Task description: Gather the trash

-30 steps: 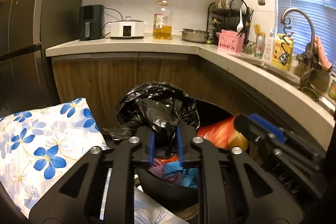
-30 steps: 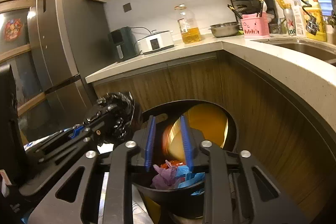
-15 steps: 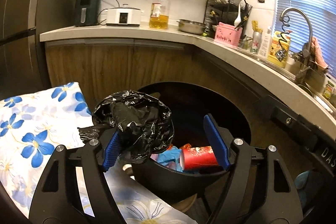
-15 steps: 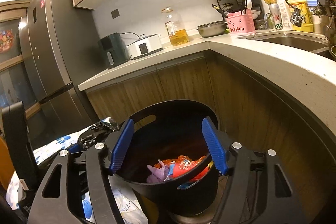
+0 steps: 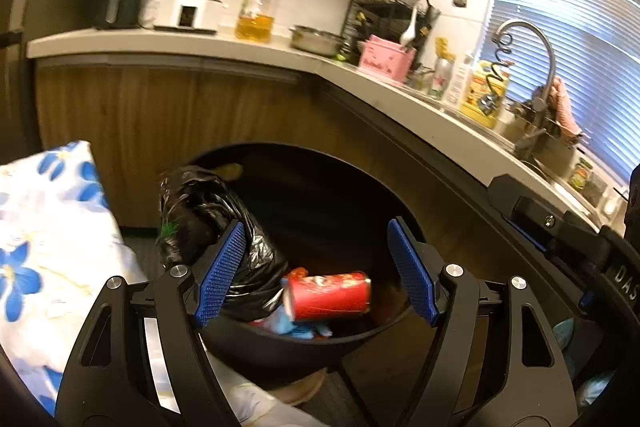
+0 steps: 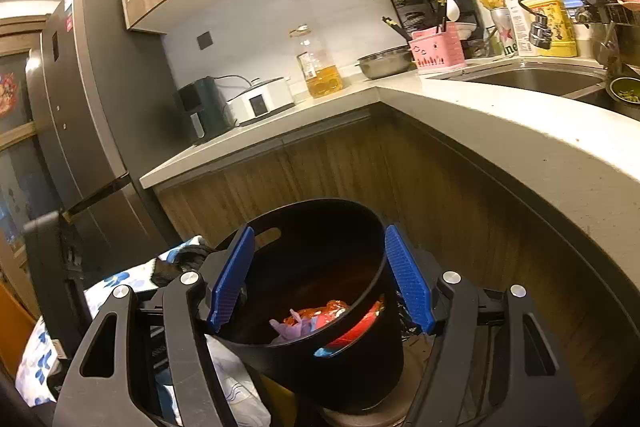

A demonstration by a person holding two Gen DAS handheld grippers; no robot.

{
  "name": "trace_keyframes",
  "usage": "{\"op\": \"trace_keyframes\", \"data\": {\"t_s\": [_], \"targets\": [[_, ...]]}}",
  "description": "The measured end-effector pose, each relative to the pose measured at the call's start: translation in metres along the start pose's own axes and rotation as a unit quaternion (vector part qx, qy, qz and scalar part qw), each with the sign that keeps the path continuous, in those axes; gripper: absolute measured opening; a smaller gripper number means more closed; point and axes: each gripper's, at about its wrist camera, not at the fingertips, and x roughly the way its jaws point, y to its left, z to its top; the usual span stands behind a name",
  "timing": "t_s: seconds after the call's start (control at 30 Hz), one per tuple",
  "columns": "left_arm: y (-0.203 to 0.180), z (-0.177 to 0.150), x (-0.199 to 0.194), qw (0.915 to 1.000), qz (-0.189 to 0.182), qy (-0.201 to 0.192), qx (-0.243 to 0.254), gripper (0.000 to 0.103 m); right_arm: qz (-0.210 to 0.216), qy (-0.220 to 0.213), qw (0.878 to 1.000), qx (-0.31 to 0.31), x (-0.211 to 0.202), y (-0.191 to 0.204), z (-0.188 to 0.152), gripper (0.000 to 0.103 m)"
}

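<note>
Left gripper jaws wide, empty | right gripper likewise | bin bottom hidden | black bag on rim, red can clear only in left view

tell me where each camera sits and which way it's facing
Left wrist: rides the left tongs, looking down into the round black plastic bin holding a crumpled black plastic bag and red can; blue pads open.
Right wrist: rides the right tongs, lower, facing the bin's wall and grey fridge; pads open.
Shared: bin, amber oil bottle.
</note>
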Motion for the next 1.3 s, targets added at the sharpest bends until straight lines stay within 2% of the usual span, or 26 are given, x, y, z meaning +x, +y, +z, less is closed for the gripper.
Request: {"op": "trace_keyframes", "data": {"t_s": [0.17, 0.27, 0.4, 0.53, 0.63, 0.7, 0.73, 0.8, 0.9, 1.07, 1.13, 1.3], "targets": [[-0.008, -0.003, 0.022, 0.9993, -0.034, 0.017, -0.001, 0.072, -0.014, -0.007, 1.0, -0.004, -0.004, -0.005, 0.002, 0.067], [-0.012, -0.003, 0.024, 0.9992, -0.037, 0.013, 0.004, 0.072, -0.02, -0.015, 1.0, -0.004, -0.008, -0.009, 0.002, 0.067], [-0.015, -0.001, 0.01, 0.9994, -0.025, -0.002, 0.024, 0.072, -0.024, -0.027, 0.999, -0.002, -0.014, -0.008, 0.003, 0.067], [-0.01, 0.004, -0.016, 0.9994, -0.008, -0.026, 0.022, 0.073, -0.022, -0.035, 0.999, -0.004, -0.02, -0.004, 0.004, 0.068], [-0.007, 0.006, -0.04, 0.9988, 0.028, -0.036, 0.018, 0.079, -0.019, -0.031, 0.999, -0.012, -0.024, 0.002, 0.004, 0.069], [-0.006, 0.003, -0.062, 0.9962, 0.072, -0.043, 0.022, 0.084, -0.021, -0.021, 0.999, -0.026, -0.026, 0.011, 0.002, 0.071], [-0.007, 0.001, -0.074, 0.9927, 0.109, -0.045, 0.024, 0.086, -0.019, -0.017, 0.999, -0.034, -0.028, 0.016, 0.0, 0.074], [-0.006, -0.003, -0.09, 0.9862, 0.158, -0.044, 0.022, 0.088, -0.024, -0.002, 0.998, -0.05, -0.03, 0.028, -0.004, 0.079], [-0.005, -0.013, -0.123, 0.9759, 0.213, -0.045, 0.011, 0.091, -0.022, 0.022, 0.997, -0.071, -0.036, 0.047, -0.014, 0.085], [-0.001, -0.031, -0.17, 0.9613, 0.272, -0.043, -0.001, 0.096, -0.026, 0.04, 0.993, -0.107, -0.059, 0.081, -0.029, 0.092], [0.001, -0.04, -0.19, 0.9578, 0.285, -0.04, -0.008, 0.097, -0.022, 0.039, 0.992, -0.115, -0.071, 0.092, -0.034, 0.097], [0.001, -0.059, -0.236, 0.951, 0.305, -0.047, -0.019, 0.097, -0.019, 0.04, 0.99, -0.135, -0.105, 0.119, -0.049, 0.097]]}}
